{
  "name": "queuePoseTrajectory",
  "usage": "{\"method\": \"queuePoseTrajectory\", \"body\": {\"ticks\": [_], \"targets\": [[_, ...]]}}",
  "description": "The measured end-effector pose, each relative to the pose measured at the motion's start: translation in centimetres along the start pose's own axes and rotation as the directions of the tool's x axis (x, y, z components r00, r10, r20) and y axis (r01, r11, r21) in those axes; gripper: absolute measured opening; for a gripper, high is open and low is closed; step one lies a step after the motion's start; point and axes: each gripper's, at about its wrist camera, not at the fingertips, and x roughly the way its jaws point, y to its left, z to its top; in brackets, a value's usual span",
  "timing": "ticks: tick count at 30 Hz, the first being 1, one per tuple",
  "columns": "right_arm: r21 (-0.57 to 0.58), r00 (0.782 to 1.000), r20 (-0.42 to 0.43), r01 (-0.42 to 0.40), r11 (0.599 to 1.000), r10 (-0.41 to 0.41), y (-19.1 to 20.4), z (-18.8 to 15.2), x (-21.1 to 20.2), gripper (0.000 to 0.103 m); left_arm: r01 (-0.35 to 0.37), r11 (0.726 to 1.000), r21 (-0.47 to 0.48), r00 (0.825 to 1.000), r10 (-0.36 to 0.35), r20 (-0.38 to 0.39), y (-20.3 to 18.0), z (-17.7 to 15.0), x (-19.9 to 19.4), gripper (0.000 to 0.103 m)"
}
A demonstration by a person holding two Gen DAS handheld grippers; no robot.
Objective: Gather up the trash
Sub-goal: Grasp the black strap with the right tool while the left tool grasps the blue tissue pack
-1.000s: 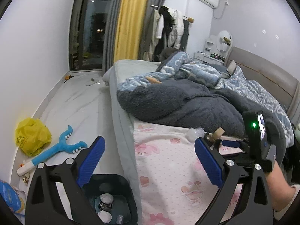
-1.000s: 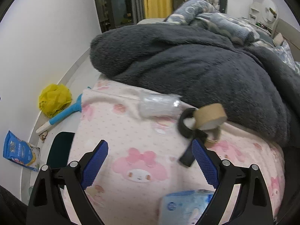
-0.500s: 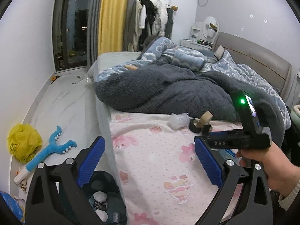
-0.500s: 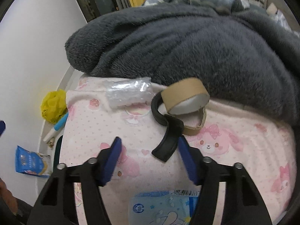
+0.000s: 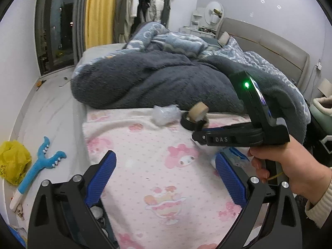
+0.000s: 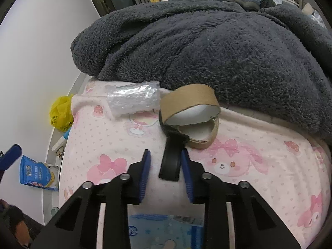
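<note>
A black strap (image 6: 170,161) lies on the pink bed sheet under two empty cardboard tape rolls (image 6: 191,105). A crumpled clear plastic wrap (image 6: 132,99) lies just left of them. My right gripper (image 6: 166,166) has its blue pads close on either side of the strap's end, the right pad touching it and the left a little off. From the left wrist view the right gripper (image 5: 199,130) reaches to the rolls (image 5: 197,112) and plastic wrap (image 5: 164,114). My left gripper (image 5: 166,174) is open and empty over the sheet. A dark bin (image 5: 97,213) with trash sits below it.
A dark grey fleece blanket (image 6: 207,45) is heaped behind the trash. A blue tissue pack (image 6: 166,230) lies on the sheet near me. On the floor are a yellow bag (image 5: 12,161), a blue toy (image 5: 39,168) and a blue packet (image 6: 37,174).
My right gripper has moved forward to the strap and its jaws have narrowed from wide open to close around the strap. My left gripper has swung right, over the bed.
</note>
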Motion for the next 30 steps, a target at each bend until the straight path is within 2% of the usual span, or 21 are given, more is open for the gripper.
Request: {"method": "queuePoseTrajectory", "body": {"ticks": [7, 19, 25, 30], "targets": [[-0.023, 0.999, -0.021, -0.037, 0.999, 0.036, -1.2, -0.6, 0.1, 0.021, 0.037, 0.999, 0.024, 0.998, -0.036, -0.041, -1.9, -0.1, 1.8, 0.098], [-0.022, 0.992, 0.022, -0.12, 0.992, 0.121, -3.4, -0.5, -3.1, 0.02, 0.107, 0.992, 0.072, 0.988, -0.098, -0.118, -5.6, -0.9, 4.3, 0.098], [-0.017, 0.99, 0.046, -0.132, 0.991, 0.133, -5.4, -0.7, -5.4, 0.02, 0.133, 0.989, 0.059, 0.978, -0.122, -0.171, -7.5, -1.7, 6.4, 0.098], [-0.001, 0.988, 0.071, -0.135, 0.991, 0.135, -7.1, -1.0, -6.9, 0.02, 0.144, 0.989, 0.039, 0.974, -0.134, -0.18, -8.6, -1.9, 7.4, 0.098]]}}
